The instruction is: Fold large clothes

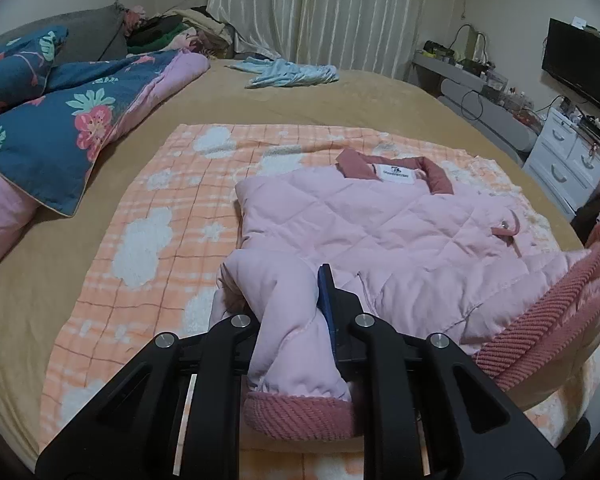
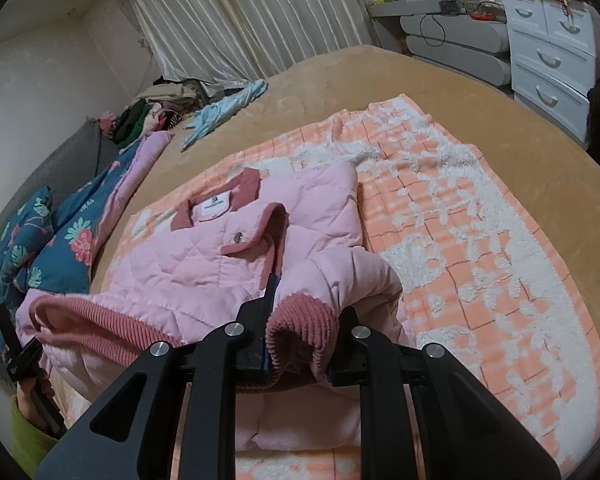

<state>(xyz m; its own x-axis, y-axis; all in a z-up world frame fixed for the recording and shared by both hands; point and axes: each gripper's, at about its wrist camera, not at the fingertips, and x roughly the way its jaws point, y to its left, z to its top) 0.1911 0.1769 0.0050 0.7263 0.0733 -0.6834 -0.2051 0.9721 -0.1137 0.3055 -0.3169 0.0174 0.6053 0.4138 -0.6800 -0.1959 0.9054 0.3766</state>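
Softly padded, light pink jacket (image 1: pixel 380 232) spread on checked blanket (image 1: pixel 148 200); left gripper (image 1: pixel 296 320) clamped on one sleeve, right gripper (image 2: pixel 300 320) on other cuff; best held by ribbed cuffs.

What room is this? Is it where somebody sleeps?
Most likely a bedroom. A big bed fills the views, with a flowery quilt bunched at one side, curtains behind it and a white chest of drawers nearby.
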